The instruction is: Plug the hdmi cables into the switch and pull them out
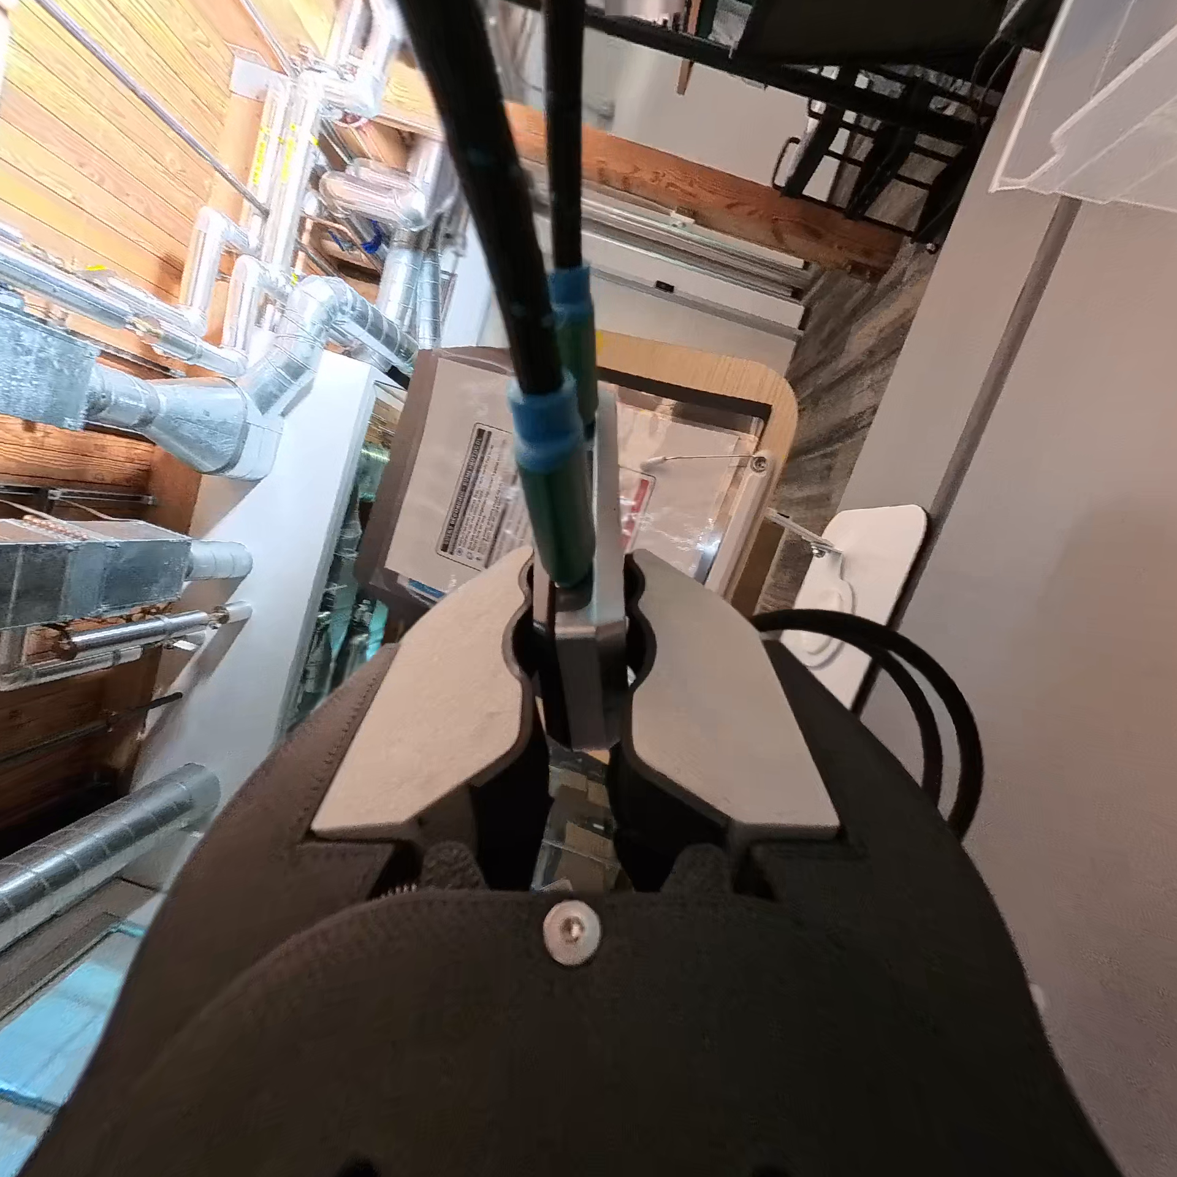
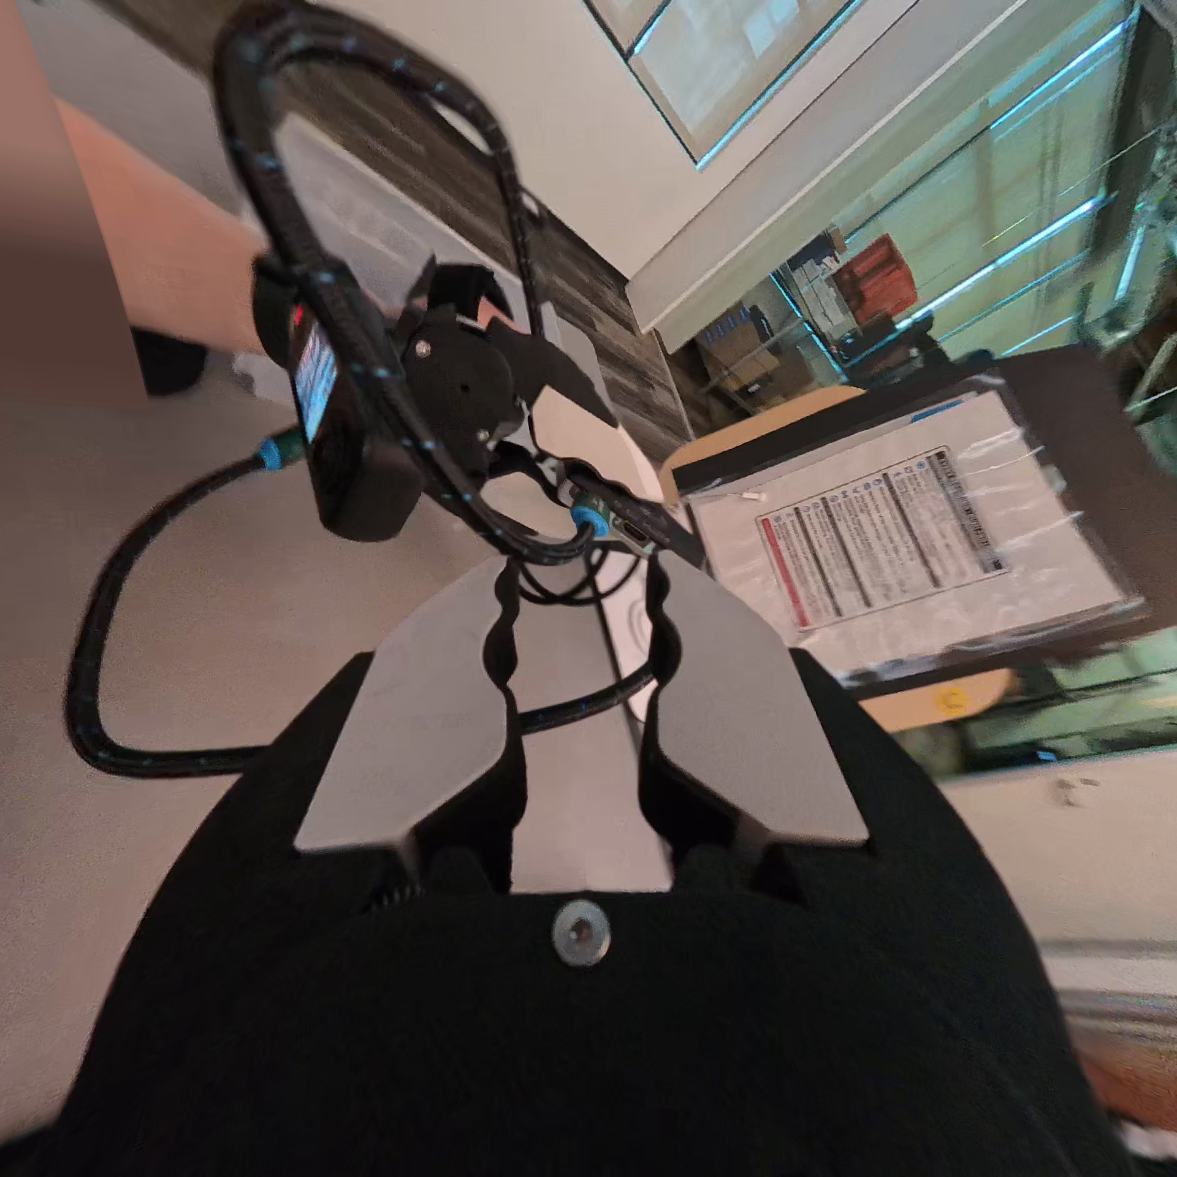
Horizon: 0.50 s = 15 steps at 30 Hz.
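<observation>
Left tongs: my left tongs (image 1: 579, 643) are clamped on the slim grey metal HDMI switch box (image 1: 595, 675), pinched edge-on between the two grey pads, and held up in the air well above the bench.
Right tongs: my right tongs (image 2: 579, 637) stand open with nothing between the pads; one loop of black braided HDMI cable (image 2: 95, 637) crosses behind the gap, and I cannot tell whether it touches a finger.
Cables: in the left wrist view two cables with green plug bodies and blue collars (image 1: 554, 503) sit seated in the switch, running off toward the far top of the picture.
Free port: in the right wrist view an empty port (image 2: 634, 530) shows on the switch's near face, just right of a blue-collared plug (image 2: 589, 513).
Risk, slip: I judge the grip thin. The box is caught by its narrow edges, so a pull on a plug could twist it out of the pads.
Risk, snag: the loops hang around the left rig's black camera body (image 2: 356, 433), so a tug may drag on them.
Risk, aim: the right view is blurred, so I could close on the cord, not the plug body, and strain it.
Pose, left: rig tilted steeply, fingers pointing up toward silver ceiling ducts (image 1: 191, 407).
Pose, right: aimed at the left rig from the near side, level with the switch, close by but apart.
Bench: pale grey bench (image 2: 191, 573) lies below, with a bagged printed sheet (image 2: 891, 528) to the right.
</observation>
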Motion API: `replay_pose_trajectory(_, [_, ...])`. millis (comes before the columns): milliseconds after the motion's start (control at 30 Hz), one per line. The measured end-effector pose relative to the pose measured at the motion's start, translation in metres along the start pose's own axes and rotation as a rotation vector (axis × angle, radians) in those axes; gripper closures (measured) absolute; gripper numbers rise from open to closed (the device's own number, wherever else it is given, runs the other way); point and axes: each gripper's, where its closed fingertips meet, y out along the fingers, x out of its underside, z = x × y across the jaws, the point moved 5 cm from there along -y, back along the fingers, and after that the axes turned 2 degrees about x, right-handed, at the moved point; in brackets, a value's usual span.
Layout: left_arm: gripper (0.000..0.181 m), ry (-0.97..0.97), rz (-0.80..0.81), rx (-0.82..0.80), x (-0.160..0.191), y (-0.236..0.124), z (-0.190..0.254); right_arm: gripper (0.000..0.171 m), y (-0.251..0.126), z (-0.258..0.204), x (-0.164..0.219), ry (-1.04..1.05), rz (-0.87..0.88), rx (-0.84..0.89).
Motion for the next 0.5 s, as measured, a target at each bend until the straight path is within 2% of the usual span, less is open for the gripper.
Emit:
replay_pose_trajectory(233, [0.158, 0.128, 0.011, -0.155, -0.006, -0.005, -0.007, 0.142, -0.014, 0.027, 0.003, 0.539, 0.207, -0.161])
replay_pose_trajectory(333, [0.158, 0.191, -0.004, -0.160, -0.008, -0.004, -0.002, 0.142, -0.005, 0.032, 0.010, 0.647, 0.105, -0.081])
replay_pose_trajectory(500, [0.159, 0.229, -0.041, -0.146, -0.008, 0.001, 0.005, 0.143, 0.034, 0.020, 0.010, 0.596, -0.170, -0.070])
